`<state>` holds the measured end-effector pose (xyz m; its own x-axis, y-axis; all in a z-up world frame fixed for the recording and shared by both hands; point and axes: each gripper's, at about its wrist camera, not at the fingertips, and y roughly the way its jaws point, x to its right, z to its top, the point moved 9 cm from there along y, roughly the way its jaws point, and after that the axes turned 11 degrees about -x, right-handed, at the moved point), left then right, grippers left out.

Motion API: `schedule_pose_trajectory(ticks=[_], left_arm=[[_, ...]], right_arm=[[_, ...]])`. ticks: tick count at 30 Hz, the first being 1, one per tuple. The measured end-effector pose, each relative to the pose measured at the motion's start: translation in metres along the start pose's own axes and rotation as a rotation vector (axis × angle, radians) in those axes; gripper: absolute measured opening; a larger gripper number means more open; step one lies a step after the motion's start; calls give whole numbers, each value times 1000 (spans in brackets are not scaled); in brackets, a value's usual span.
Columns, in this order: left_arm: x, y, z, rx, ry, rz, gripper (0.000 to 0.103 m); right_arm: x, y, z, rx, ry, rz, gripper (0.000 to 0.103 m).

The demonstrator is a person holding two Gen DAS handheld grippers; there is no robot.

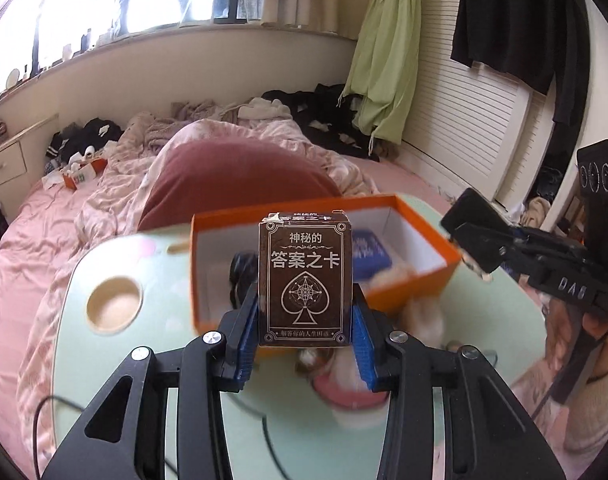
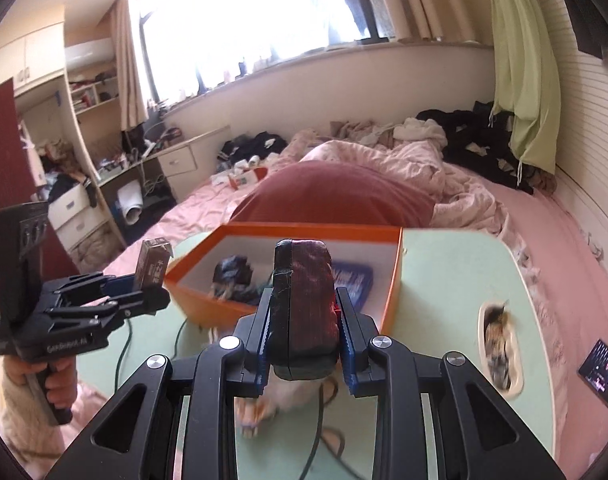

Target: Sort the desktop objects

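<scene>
Brown card box (image 1: 305,280) clamped upright in left claw (image 1: 305,320).

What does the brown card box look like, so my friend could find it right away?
Find the pale green table with the open orange box on it. In front of that box, the left gripper holds the brown card box upright between blue pads. Only it has a big spade outline and pale Chinese writing; the right gripper holds a dark red pouch.

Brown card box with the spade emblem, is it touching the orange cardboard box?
Apart. The right wrist view shows the brown card box held in the left gripper, clear of the orange cardboard box.
</scene>
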<state>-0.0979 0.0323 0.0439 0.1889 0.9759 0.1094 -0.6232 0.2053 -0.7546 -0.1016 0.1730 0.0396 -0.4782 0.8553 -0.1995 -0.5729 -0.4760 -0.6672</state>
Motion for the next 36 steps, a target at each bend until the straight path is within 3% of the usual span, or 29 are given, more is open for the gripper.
schedule_pose_trajectory(ticks=[5,7,8,9,12,16,19,26,31,36], left_arm=[[-1,41,29,-47,-39,33,42],[-2,51,30,-54,-69,35,48],[-3,54,27,-58,-86,22,52],[-4,55,24,-59,-101,12,62],[-4,41,15,-19,-115,-7,74],[-5,14,-1,12,-82,18,75],[2,2,-22,-19,-45,19,75],[15,4,-87,-112,12,52,75],[14,25,-113,-194,1,93,75],[8,26,-117,-190,-18,116,91]], right_arm=[[8,49,17,-85,15,-65,27],[14,62,17,-90,36,-89,28],[16,63,17,-82,47,-88,36],[18,61,19,-67,57,-81,52],[16,40,17,11,44,-92,71],[6,13,5,43,-33,-127,74],[0,3,-19,17,-64,-121,77],[-8,0,-100,-159,-95,-100,77],[-5,14,-125,-234,-81,-113,77],[-12,22,-133,-222,-92,-135,98]])
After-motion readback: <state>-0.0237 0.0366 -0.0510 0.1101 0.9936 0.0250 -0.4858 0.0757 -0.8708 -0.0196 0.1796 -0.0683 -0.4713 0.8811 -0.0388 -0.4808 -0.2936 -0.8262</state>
